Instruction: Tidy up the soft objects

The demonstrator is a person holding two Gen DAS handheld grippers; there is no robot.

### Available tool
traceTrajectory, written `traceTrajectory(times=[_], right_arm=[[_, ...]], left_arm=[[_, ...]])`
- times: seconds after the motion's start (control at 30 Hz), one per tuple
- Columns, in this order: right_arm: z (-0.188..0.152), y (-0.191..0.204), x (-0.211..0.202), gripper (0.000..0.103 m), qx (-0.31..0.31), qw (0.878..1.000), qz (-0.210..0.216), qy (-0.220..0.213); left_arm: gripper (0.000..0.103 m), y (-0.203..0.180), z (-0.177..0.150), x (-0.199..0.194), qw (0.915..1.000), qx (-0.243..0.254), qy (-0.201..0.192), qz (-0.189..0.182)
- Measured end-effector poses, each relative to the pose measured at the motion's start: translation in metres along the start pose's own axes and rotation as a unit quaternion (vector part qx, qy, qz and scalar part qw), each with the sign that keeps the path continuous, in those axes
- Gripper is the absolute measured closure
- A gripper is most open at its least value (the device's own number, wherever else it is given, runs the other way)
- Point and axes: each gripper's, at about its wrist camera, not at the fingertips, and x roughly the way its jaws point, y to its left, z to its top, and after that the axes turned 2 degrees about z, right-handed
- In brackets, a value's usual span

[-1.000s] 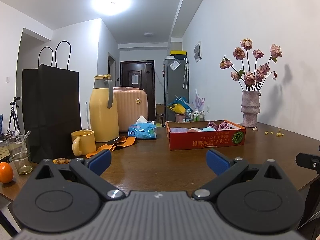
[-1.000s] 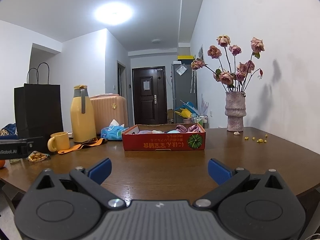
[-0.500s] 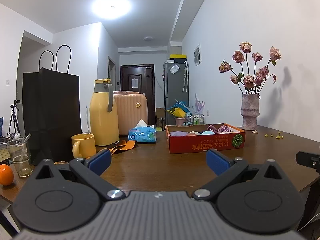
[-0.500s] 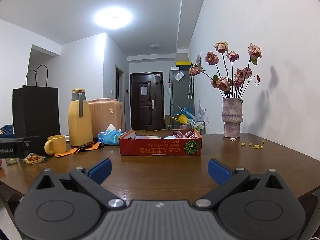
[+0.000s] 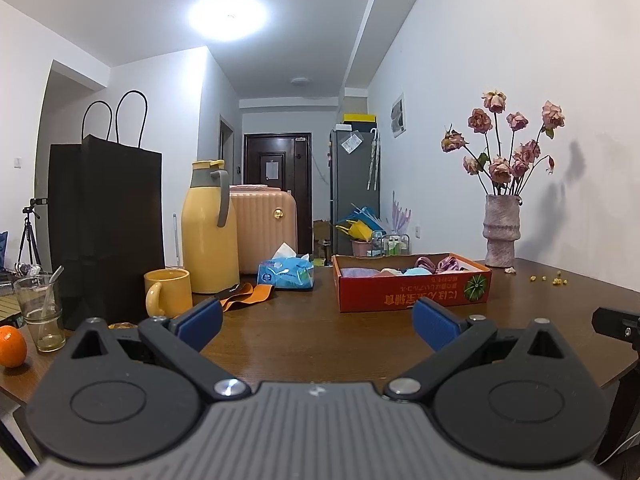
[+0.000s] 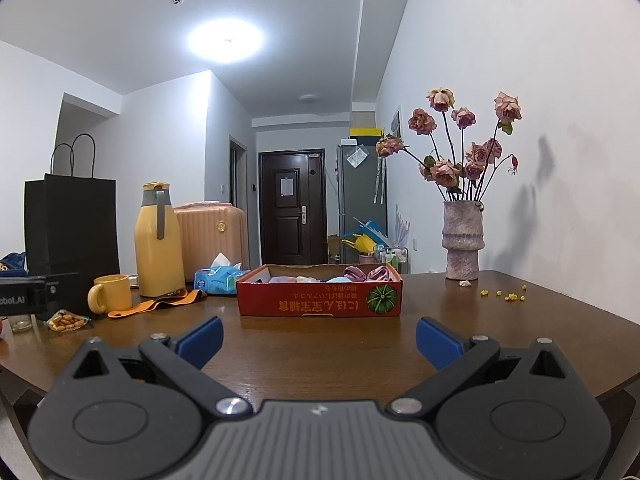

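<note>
White walls and a dark hallway door frame a brown table (image 6: 320, 344) where a red box (image 6: 319, 295) holds soft items in pink, purple and blue (image 6: 362, 273), heaped inside its walls. Over the last second both cameras have drawn back and dipped toward the near edge, so the box sits a little farther off in each view; nothing on the table has shifted. That retreat fits either a pause before reaching in or a step away from a filled box, and the pictures do not settle which. Left gripper (image 5: 316, 322) and right gripper (image 6: 319, 340) hover level over the near table, aimed at the box, fingers spread wide and holding nothing. An orange strap (image 5: 244, 295) lies outside the box, beside a yellow mug (image 5: 167, 293).
</note>
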Motion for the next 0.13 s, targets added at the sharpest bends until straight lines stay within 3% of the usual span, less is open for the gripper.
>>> traceTrajectory(times=[0.13], right_arm=[[-0.0003,-0.0003,0.0007,0.000,0.003,1.000,-0.002,0.000]], left_arm=[[0.000,-0.0005,-0.0003,-0.0003,1.0000,0.000,-0.001,0.004]])
